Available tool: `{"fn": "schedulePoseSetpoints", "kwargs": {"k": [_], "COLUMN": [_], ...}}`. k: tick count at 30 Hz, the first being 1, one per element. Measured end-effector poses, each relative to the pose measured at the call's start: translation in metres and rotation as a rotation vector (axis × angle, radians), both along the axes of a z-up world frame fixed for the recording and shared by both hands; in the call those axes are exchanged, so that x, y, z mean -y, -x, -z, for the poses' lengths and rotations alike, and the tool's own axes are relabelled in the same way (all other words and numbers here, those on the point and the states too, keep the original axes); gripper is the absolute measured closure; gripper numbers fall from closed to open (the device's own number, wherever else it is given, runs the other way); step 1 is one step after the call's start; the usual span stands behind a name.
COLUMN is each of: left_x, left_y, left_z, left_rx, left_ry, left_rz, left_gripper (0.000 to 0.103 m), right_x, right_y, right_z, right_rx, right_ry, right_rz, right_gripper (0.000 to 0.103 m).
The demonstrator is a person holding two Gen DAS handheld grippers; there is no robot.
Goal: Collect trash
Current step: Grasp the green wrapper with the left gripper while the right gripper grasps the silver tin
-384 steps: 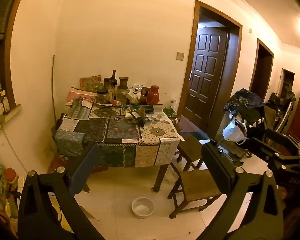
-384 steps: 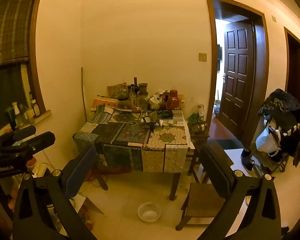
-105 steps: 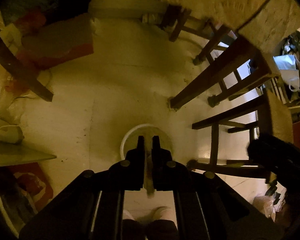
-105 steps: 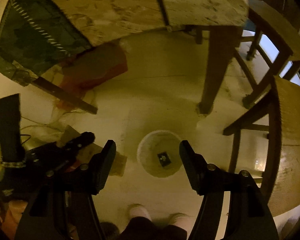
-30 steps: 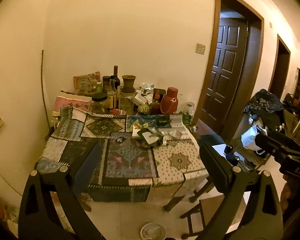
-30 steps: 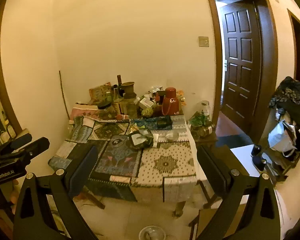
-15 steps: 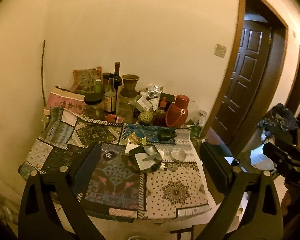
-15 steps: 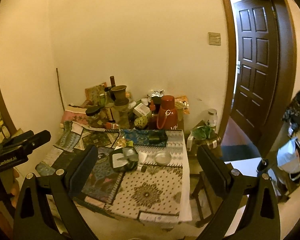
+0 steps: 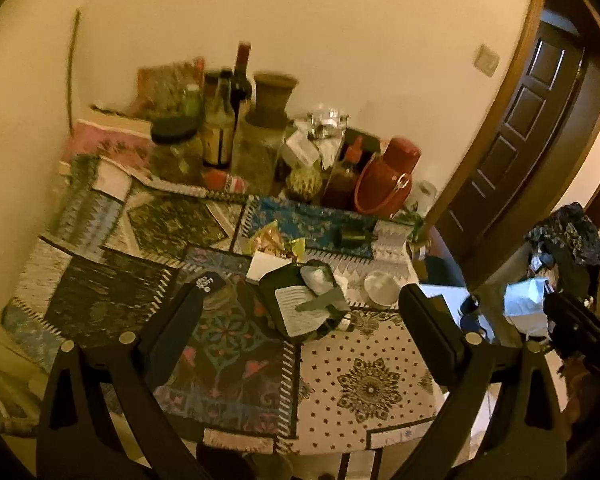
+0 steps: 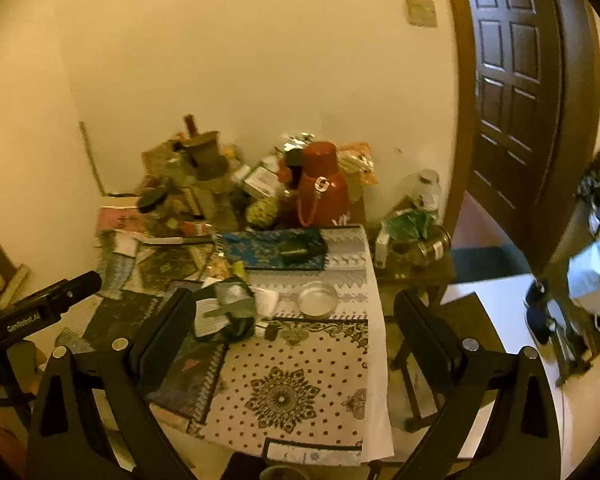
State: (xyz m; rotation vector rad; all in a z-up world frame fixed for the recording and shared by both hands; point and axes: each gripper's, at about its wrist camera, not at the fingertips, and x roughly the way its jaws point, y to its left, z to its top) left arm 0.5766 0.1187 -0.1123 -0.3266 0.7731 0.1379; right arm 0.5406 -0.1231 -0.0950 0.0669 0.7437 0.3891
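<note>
A heap of trash lies mid-table on the patchwork cloth (image 9: 372,384): a dark crumpled packet with a white printed label (image 9: 304,308), a white paper scrap (image 9: 266,266) and a yellow-green wrapper (image 9: 276,240) behind it. The right wrist view shows the same packet (image 10: 224,312) and wrapper (image 10: 224,268). My left gripper (image 9: 300,320) hangs open above the table's near half, the packet showing between its fingers. My right gripper (image 10: 296,324) is open too, nothing held, with the packet by its left finger.
A small round metal dish (image 9: 380,288) sits right of the packet. Bottles, jars and a red thermos (image 9: 388,184) crowd the wall side. A low stool with green items (image 10: 412,236) and a wooden chair (image 10: 472,320) stand right of the table, near a dark door (image 10: 512,80).
Both grippers have come closer to the table and now look down on it. The floor bowl has dropped out of view. The left gripper, shut 3.5 s ago, is open.
</note>
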Motion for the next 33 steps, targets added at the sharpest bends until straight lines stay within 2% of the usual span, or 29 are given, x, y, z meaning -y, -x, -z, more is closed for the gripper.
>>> {"fn": "schedulePoseSetpoints", "kwargs": {"k": [5, 9, 14, 17, 19, 26, 28, 30, 31, 33], "left_x": [-0.027, -0.043, -0.044, -0.042, -0.042, -0.044, -0.044, -0.043, -0.041, -0.038], "left_y": [-0.049, -0.079, -0.106, -0.117, -0.124, -0.135, -0.136, -0.137, -0.138, -0.141], "left_z": [0.042, 0.083, 0.131, 0.152, 0.164, 0.182, 0.182, 0.181, 0.179, 0.178], "left_rx": [-0.108, -0.193, -0.296, -0.334, -0.346, -0.354, -0.348, -0.344, -0.342, -0.335], "left_ry": [0.067, 0.139, 0.192, 0.233, 0.269, 0.351, 0.358, 0.358, 0.353, 0.332], "left_rz": [0.053, 0.086, 0.148, 0.179, 0.188, 0.213, 0.229, 0.249, 0.257, 0.266], "left_gripper": [0.004, 0.004, 0.007, 0.012, 0.013, 0.023, 0.030, 0.046, 0.051, 0.064], "right_x": [-0.018, -0.032, -0.039, -0.039, -0.040, -0.045, -0.048, -0.051, -0.051, -0.051], "right_y": [-0.032, -0.059, -0.091, -0.108, -0.121, -0.144, -0.146, -0.150, -0.150, -0.150], "right_z": [0.029, 0.062, 0.103, 0.129, 0.149, 0.193, 0.199, 0.204, 0.206, 0.207], "right_rx": [-0.093, -0.175, -0.241, -0.294, -0.337, -0.421, -0.420, -0.417, -0.417, -0.402], "right_ry": [0.024, 0.041, 0.061, 0.041, 0.035, 0.058, 0.075, 0.094, 0.102, 0.109], "right_rz": [0.108, 0.148, 0.209, 0.216, 0.218, 0.237, 0.240, 0.242, 0.245, 0.249], "right_gripper": [0.005, 0.005, 0.012, 0.024, 0.036, 0.066, 0.073, 0.083, 0.088, 0.094]}}
